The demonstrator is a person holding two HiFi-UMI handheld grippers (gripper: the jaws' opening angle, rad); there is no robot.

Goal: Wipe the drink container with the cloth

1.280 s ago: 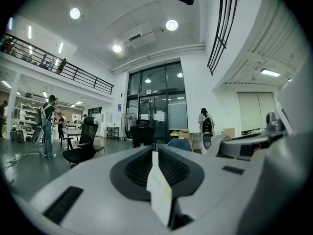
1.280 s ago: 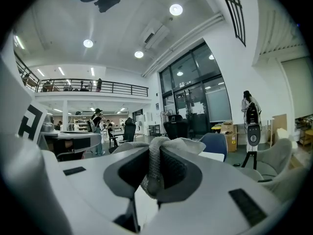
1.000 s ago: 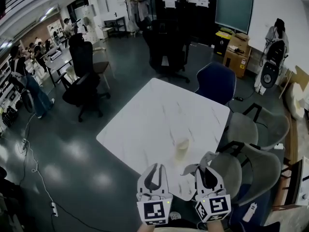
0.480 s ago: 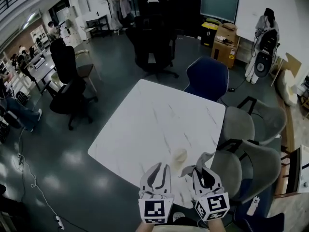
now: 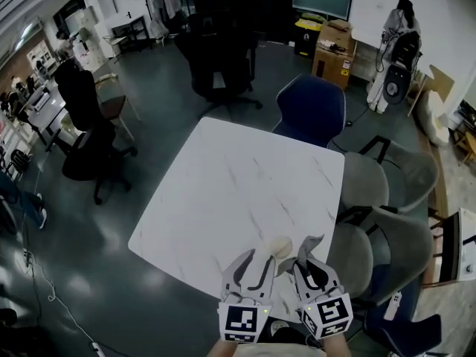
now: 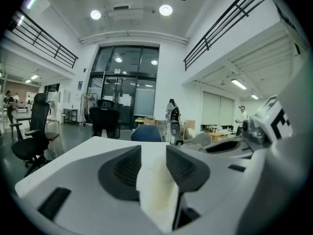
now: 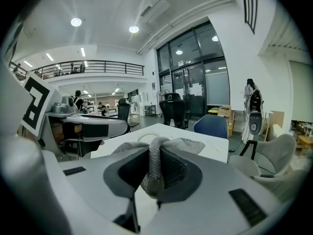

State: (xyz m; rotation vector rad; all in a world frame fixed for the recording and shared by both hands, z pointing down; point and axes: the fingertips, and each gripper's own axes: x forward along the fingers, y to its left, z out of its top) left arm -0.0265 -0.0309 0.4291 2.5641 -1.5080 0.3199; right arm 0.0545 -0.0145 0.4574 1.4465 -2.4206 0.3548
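The left claw [image 5: 256, 262] had just been opening its jaws. A moment before they were tight together. Now they stood partly apart, and in the left gripper view the pale drink container [image 5: 280, 246] showed in the gap between them. The pads did not seem to squeeze it yet.

The drink container stood near the close edge of the white surface [image 5: 223, 177], just in front of both claws. The right claw [image 5: 312, 262] was closed on the grey cloth [image 5: 308, 243], which bunched up between its jaws and poked out past the tips.

Both claws had come closer to the drink container. I think the left claw was getting ready to hold the drink container steady, so the cloth could rub it. The cloth was near the drink container, but no wiping had started yet.
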